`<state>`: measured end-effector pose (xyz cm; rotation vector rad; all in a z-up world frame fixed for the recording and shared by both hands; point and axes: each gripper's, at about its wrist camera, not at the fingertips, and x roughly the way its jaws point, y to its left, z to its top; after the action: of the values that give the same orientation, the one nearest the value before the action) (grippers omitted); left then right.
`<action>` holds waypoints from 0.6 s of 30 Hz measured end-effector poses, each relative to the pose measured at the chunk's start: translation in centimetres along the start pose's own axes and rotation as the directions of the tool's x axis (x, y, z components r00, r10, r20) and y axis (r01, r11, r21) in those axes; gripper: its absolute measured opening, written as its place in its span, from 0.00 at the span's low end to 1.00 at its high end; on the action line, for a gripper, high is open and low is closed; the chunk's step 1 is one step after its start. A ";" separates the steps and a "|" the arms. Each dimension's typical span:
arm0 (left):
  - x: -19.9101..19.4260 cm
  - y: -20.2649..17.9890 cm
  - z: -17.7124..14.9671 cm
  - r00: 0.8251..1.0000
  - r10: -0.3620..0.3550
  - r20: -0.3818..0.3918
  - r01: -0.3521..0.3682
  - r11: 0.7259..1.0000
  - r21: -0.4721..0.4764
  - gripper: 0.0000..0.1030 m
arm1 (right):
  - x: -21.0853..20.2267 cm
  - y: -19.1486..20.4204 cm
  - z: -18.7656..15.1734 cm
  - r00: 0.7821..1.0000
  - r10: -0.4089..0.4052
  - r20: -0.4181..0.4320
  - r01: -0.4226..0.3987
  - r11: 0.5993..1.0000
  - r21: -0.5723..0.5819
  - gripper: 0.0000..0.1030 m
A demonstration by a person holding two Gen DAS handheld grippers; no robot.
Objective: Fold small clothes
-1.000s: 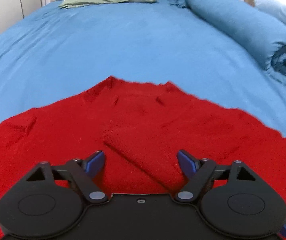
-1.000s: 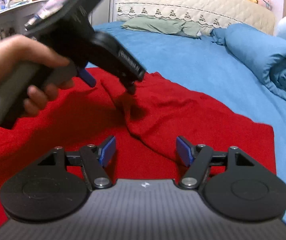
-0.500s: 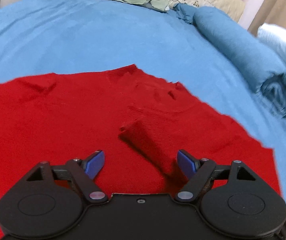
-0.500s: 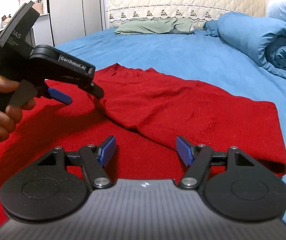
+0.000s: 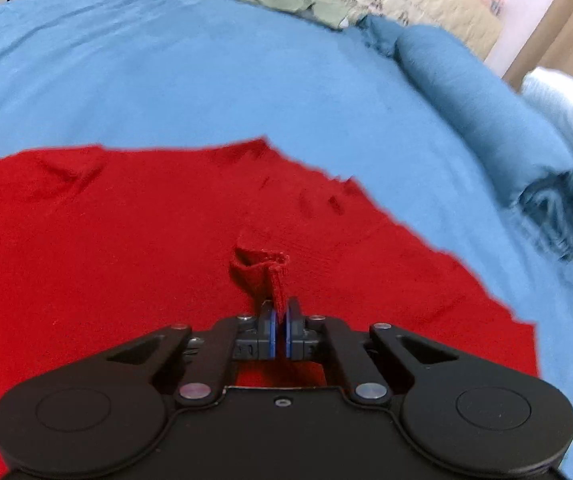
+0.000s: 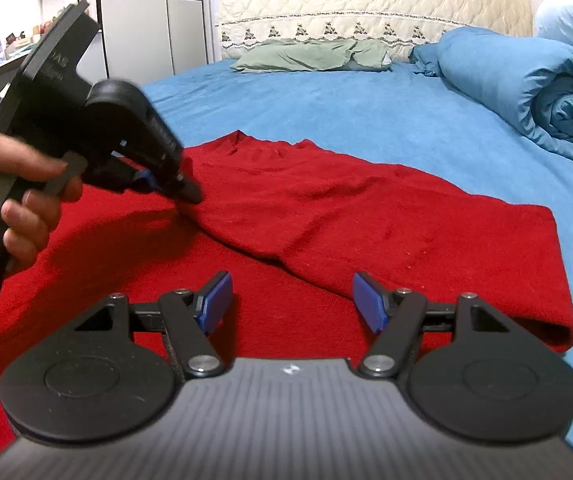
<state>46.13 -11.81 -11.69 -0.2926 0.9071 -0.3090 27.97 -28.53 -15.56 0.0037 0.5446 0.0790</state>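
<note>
so the left gripper [image 5: 279,326] has just snapped shut on a pinched ridge of the red garment [image 5: 126,248] lying flat on the blue bed [image 5: 206,80], that fold's crease trailing off from 10 to 4 o'clock toward the wide-open, empty right gripper [image 6: 288,300].
</note>
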 end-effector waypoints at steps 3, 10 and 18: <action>-2.2 -1.3 1.8 0.996 -0.028 0.080 0.025 0.999 0.042 0.03 | -0.3 0.3 0.1 1.000 0.006 -0.003 -0.006 1.000 0.002 0.89; -10.3 0.3 4.3 0.934 0.023 0.357 -0.074 0.989 0.129 0.03 | -0.5 1.0 0.4 1.000 -0.016 -0.017 0.015 1.000 -0.013 0.90; -8.0 10.0 0.2 0.943 0.172 0.286 -0.177 0.984 -0.009 0.04 | -0.4 0.3 -0.2 0.997 -0.052 -0.065 0.053 0.998 0.014 0.91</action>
<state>43.04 0.42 -9.55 -0.2324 0.6386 -0.1055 27.55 -28.30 -15.51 0.0019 0.6098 0.0235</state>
